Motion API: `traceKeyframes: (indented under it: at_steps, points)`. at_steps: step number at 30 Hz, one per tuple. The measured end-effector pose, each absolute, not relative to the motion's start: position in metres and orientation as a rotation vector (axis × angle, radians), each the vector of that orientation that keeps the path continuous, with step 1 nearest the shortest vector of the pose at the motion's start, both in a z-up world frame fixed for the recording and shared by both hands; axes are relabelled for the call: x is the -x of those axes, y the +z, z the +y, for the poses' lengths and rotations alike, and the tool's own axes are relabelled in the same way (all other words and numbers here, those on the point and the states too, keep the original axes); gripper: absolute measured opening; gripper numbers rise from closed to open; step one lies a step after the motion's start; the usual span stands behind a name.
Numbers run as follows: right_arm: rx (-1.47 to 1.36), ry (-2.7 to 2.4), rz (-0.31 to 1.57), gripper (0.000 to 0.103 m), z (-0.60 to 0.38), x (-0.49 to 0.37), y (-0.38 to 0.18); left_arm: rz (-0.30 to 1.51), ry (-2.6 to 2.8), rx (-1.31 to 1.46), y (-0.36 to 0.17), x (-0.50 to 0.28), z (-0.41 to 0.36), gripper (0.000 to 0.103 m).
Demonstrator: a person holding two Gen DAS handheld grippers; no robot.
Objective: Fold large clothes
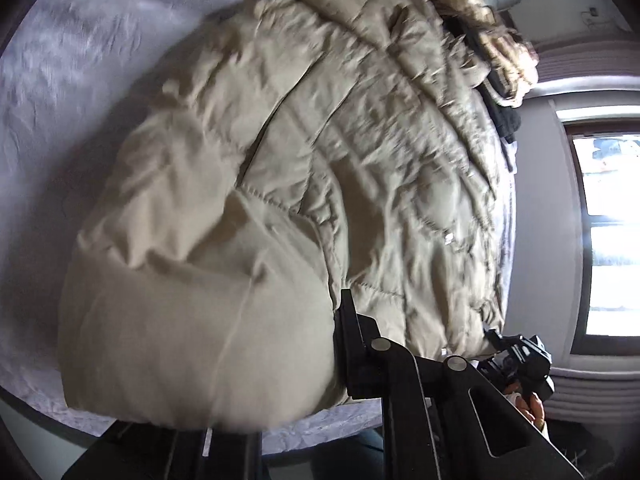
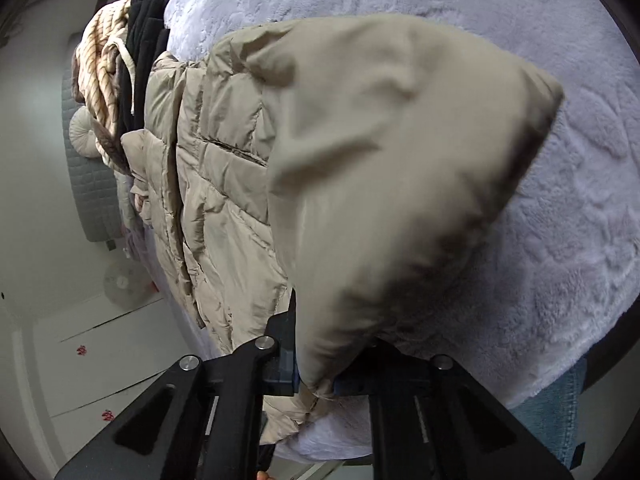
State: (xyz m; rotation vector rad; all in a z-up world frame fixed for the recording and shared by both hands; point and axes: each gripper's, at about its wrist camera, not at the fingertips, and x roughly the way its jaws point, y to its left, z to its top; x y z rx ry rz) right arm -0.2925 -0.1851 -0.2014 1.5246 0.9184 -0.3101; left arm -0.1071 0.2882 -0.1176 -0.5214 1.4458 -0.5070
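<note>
The bed (image 2: 520, 60), covered in a pale plush blanket, fills the upper and right parts of the right wrist view and serves as the broad flat surface a big garment needs for folding. On it lies the beige puffer coat (image 1: 320, 140), filling the centre of the left wrist view, its fur-trimmed hood (image 1: 460, 12) at the upper right. More clothes, a striped top (image 2: 100, 80) and a black garment (image 2: 144, 40), are piled at the upper left of the right view, probably waiting their turn.

Each tool grips a fold of the coat's lower part so that end can be lifted evenly. The right gripper (image 2: 316, 376), bottom centre, is pinched tight on a raised flap. The left gripper (image 1: 340, 340), at lower centre, looks clamped on the billowing edge, though only one finger shows.
</note>
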Motion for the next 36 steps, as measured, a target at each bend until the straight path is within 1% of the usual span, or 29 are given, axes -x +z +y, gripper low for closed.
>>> traceKeyframes:
  at_steps: [5, 10, 18, 22, 24, 27, 36]
  points:
    - [-1.409, -0.217, 0.915, 0.009, -0.189, 0.276, -0.167, 1.336, -0.554, 0.547, -0.073, 0.093, 0.293, 0.017]
    - [-1.311, -0.115, 0.898, 0.009, -0.200, 0.242, -0.127, 1.235, -0.543, 0.558, -0.032, 0.070, 0.287, 0.017]
    - [-1.082, 0.062, 0.871, 0.009, -0.227, 0.149, -0.050, 1.053, -0.478, 0.562, 0.041, 0.008, 0.261, 0.017]
    - [-1.011, 0.144, 0.885, 0.009, -0.245, 0.089, -0.030, 1.005, -0.413, 0.518, 0.058, -0.031, 0.240, 0.017]
    - [-0.978, 0.150, 0.907, 0.009, -0.251, 0.059, -0.029, 0.992, -0.394, 0.510, 0.058, -0.052, 0.232, 0.017]
    - [-0.956, 0.138, 0.953, 0.009, -0.258, 0.014, -0.039, 1.008, -0.350, 0.502, 0.043, -0.089, 0.221, 0.017]
    - [-0.974, 0.001, 1.039, 0.009, -0.267, -0.077, -0.106, 1.150, -0.291, 0.409, -0.042, -0.185, 0.200, 0.018]
